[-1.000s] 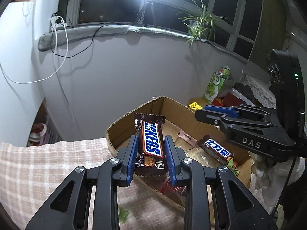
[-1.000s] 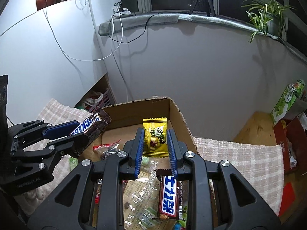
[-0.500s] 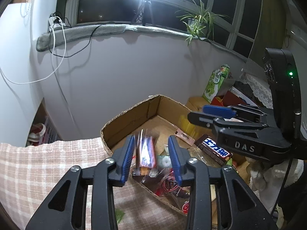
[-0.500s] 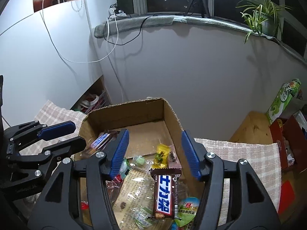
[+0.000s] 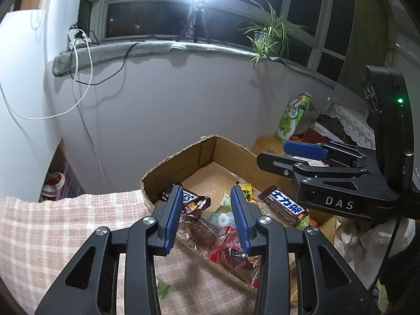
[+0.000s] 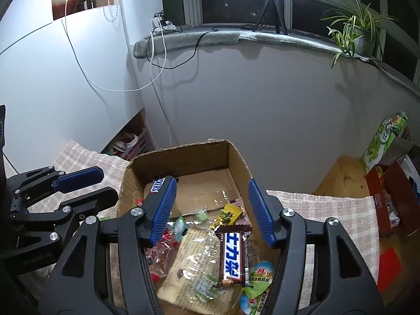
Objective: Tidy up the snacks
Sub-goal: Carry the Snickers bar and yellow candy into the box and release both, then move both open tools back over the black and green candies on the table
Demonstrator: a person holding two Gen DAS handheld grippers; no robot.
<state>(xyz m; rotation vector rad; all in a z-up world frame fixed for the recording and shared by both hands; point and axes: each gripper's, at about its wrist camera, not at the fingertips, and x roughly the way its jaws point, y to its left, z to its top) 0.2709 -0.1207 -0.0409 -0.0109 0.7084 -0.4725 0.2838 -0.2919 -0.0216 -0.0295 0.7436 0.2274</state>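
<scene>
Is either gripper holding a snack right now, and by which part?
Nothing is held: left gripper and right gripper are open above the brown cardboard box.

One open brown cardboard box point(image 6: 237, 157) stands on the checked cloth; inside it lie two brown chocolate bars, one with Latin lettering point(image 5: 193, 201) by the left wall, one with blue-and-white characters point(image 6: 233, 256) toward the near right corner; one yellow sweet packet point(image 6: 227, 215); one small pale green sweet point(image 6: 201, 214); other clear wrappers overlap too much to count.
</scene>
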